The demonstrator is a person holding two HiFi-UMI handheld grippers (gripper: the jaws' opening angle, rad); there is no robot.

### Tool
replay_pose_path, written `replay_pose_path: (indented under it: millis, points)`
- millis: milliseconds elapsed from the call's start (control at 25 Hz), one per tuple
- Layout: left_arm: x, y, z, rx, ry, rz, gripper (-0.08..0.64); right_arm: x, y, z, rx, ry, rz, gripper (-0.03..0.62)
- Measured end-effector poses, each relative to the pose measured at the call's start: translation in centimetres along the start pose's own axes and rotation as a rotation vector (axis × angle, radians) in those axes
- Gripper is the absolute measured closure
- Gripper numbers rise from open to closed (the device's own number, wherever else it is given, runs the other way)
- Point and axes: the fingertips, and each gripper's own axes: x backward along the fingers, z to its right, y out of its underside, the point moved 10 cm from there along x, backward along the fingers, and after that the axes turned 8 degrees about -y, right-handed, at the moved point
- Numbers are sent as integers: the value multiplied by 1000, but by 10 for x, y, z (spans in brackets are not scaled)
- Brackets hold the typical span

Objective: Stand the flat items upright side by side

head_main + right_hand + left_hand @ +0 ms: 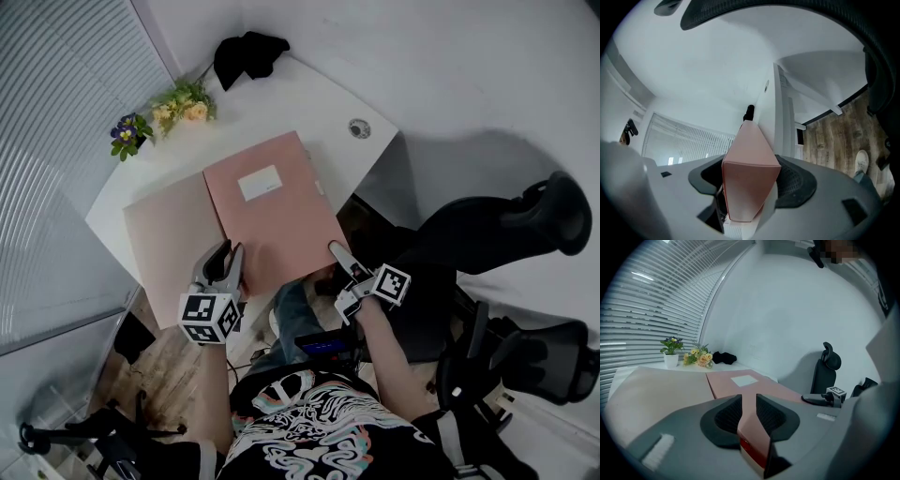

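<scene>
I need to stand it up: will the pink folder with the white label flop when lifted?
Probably fairly stiff: the pink folder overhangs the desk edge without sagging. Likely light: it looks like slim card. Upright, its narrow edge may tip easily.

A white-labelled pink folder [272,211] lies flat, seemingly overlapping a paler folder [169,239] beside it.

White table [281,98]: pink folder [272,220], beige folder [169,248], flowers [183,101], black cloth [246,52].
</scene>
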Motion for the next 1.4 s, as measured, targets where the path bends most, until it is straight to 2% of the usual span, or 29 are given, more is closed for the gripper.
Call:
replay_pose_path:
  millis: [200,400,1000,1400]
  points:
    - [-2,0,-2,3,-2,5,466,0,-2,-9,37,7,-6,285]
    - [-2,-1,-2,2,-3,10,466,-1,-5,-25,121,14,-18,285]
    - [15,-14,3,5,-2,57,463,-1,-14,-63,274,88,-21,287]
    - [23,-20,6,11,-1,81,462,-7,-18,-93,439,119,-49,287]
